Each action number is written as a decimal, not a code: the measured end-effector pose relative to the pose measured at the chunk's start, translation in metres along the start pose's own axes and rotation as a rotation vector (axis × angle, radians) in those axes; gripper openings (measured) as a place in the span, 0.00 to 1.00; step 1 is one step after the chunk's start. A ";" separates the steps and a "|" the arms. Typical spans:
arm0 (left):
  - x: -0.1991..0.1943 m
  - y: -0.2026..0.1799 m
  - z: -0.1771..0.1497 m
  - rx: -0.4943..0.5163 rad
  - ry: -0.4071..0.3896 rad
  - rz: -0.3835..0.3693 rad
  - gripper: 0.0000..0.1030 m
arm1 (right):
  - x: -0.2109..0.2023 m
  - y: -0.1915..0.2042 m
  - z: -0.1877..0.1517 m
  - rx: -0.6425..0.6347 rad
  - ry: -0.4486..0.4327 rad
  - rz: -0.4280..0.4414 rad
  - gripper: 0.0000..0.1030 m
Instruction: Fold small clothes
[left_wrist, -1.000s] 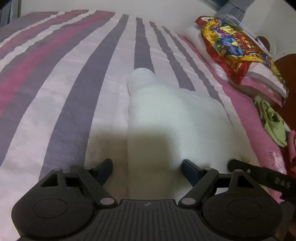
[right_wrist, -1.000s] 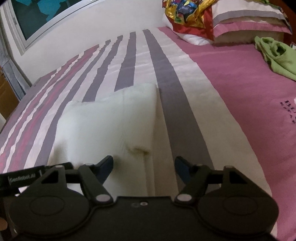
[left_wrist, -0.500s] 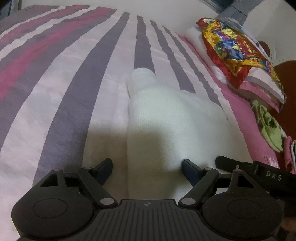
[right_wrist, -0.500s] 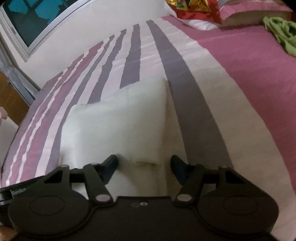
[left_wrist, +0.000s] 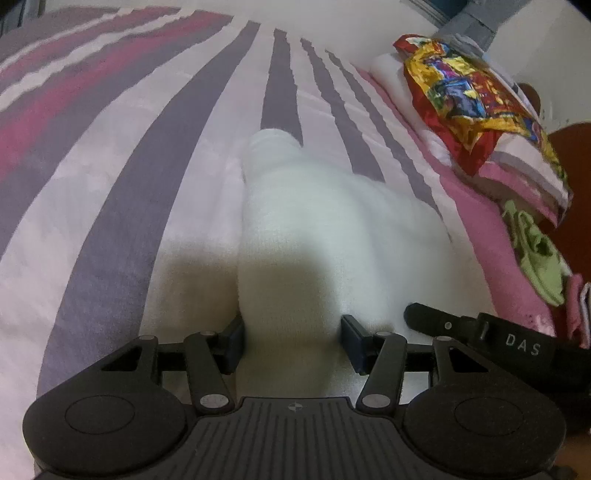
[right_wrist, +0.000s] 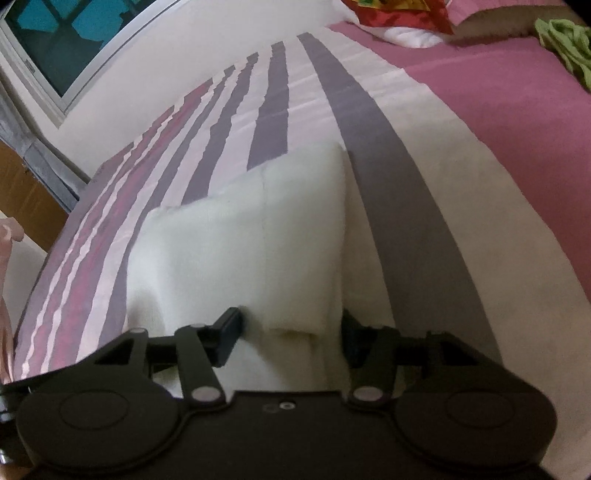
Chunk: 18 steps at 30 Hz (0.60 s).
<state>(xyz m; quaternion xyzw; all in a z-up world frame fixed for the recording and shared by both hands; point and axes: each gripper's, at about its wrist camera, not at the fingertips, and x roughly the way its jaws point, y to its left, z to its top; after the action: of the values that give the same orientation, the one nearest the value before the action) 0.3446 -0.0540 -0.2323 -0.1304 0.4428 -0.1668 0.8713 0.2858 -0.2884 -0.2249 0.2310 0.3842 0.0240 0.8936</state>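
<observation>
The striped bedspread (left_wrist: 147, 192) carries the white garment (left_wrist: 325, 236) at lower centre of both views. Your left tongs (left_wrist: 291, 338) and right tongs (right_wrist: 290, 334) straddle its near edge, partly open, likely positioned to lift for folding.

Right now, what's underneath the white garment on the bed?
The white garment lies flat on the striped bedspread, whose purple and pale stripes run out from under it. Anything else beneath is covered by the cloth.
</observation>
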 end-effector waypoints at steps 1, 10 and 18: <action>-0.001 -0.002 -0.001 0.010 -0.005 0.010 0.53 | 0.000 0.001 -0.001 0.001 -0.006 -0.005 0.49; -0.014 -0.008 0.004 0.043 -0.021 0.024 0.41 | -0.015 0.021 -0.004 -0.079 -0.064 -0.032 0.31; -0.032 -0.011 0.009 0.038 -0.057 -0.003 0.38 | -0.030 0.038 0.001 -0.116 -0.103 -0.006 0.30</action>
<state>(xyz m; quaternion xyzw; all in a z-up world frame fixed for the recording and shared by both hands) 0.3321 -0.0508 -0.2001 -0.1191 0.4142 -0.1726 0.8857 0.2705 -0.2615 -0.1875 0.1784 0.3365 0.0318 0.9241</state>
